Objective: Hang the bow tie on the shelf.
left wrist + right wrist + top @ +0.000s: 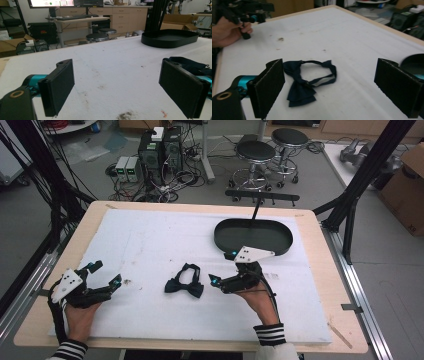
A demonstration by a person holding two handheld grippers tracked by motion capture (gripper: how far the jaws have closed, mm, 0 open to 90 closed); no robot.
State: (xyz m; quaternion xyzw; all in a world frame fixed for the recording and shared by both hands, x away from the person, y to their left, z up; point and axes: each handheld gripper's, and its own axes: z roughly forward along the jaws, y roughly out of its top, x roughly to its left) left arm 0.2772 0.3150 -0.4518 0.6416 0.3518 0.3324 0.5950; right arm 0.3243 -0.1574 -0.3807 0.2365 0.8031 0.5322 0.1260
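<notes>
A dark navy bow tie with its strap looped lies on the white sheet near the table's middle. My right gripper is open just to its right, jaws pointing at it and apart from it. In the right gripper view the bow tie lies on the sheet beyond the left jaw, and nothing is held in the right gripper. My left gripper is open near the sheet's left front, a good way from the tie. The left gripper has bare sheet between its jaws, and an end of the bow tie shows behind its right jaw.
A black oval tray sits at the back right of the white sheet, which covers a wooden table. The tray looks empty. Small dirt specks mark the sheet. Stools, computers and cables stand on the floor beyond.
</notes>
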